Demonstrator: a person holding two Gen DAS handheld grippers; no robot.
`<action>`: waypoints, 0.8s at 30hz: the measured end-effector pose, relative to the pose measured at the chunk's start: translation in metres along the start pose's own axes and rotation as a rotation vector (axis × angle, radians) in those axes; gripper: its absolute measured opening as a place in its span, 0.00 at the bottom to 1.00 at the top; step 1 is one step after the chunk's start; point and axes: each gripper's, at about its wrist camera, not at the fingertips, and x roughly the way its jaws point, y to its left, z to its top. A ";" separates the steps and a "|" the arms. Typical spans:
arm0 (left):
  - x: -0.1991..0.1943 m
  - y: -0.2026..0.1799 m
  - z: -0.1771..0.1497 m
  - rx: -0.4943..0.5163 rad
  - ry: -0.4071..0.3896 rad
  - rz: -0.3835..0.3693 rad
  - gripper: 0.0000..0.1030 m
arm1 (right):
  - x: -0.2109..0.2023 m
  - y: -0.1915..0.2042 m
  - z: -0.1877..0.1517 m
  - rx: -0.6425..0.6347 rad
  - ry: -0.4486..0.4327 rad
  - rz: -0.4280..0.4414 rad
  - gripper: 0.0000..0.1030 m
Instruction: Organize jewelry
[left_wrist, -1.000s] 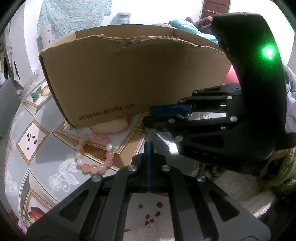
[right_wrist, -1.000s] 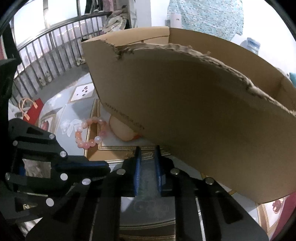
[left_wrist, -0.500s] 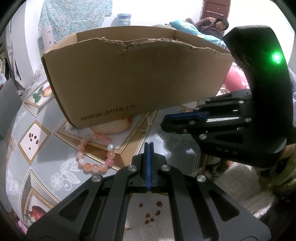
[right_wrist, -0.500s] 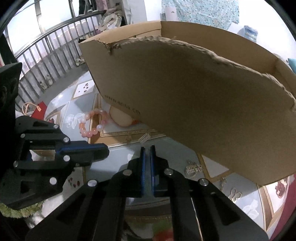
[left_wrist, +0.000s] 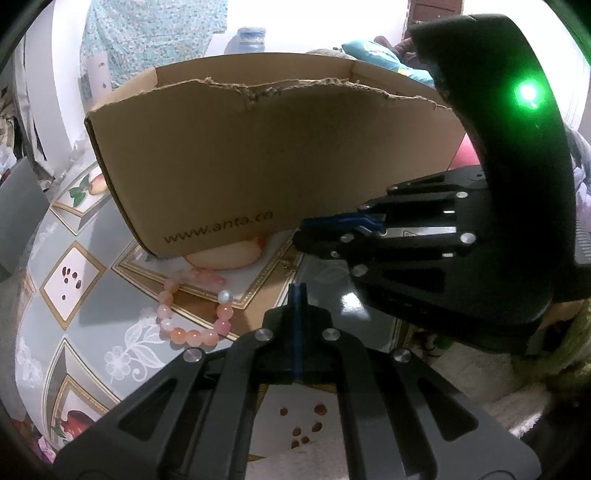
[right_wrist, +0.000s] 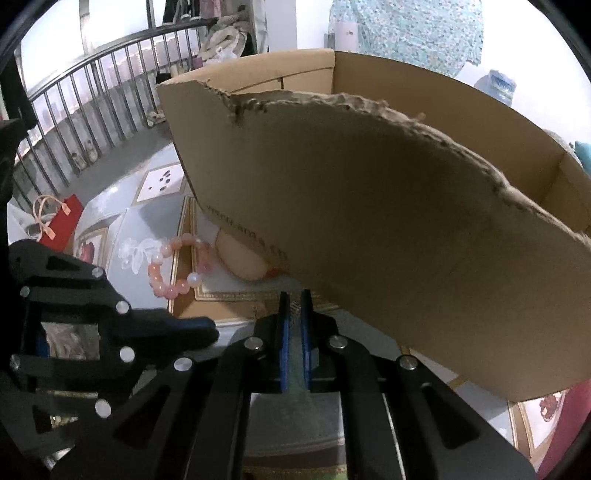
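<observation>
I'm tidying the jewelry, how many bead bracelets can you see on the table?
1: a pink bead bracelet lies on the tablecloth beside the cardboard box. Others may be hidden behind it.

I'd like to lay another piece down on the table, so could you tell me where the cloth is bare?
Bare cloth lies left of the bead bracelet, along the cardboard box's left end. It is crowded where the right claw sits by the box's near wall, just above the left claw.

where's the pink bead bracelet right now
The pink bead bracelet lies flat on the patterned tablecloth, just in front of the cardboard box, low and left of centre in both wrist views, untouched by either gripper.
</observation>
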 end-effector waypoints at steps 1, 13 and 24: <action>0.001 0.001 0.000 0.000 -0.001 -0.002 0.00 | -0.002 -0.002 0.000 0.008 0.004 0.004 0.06; 0.002 0.003 -0.001 0.002 -0.006 -0.008 0.00 | -0.016 -0.019 -0.008 0.095 -0.003 0.053 0.15; 0.004 0.007 0.000 -0.006 -0.005 -0.006 0.00 | -0.015 -0.012 -0.007 0.033 0.005 0.031 0.24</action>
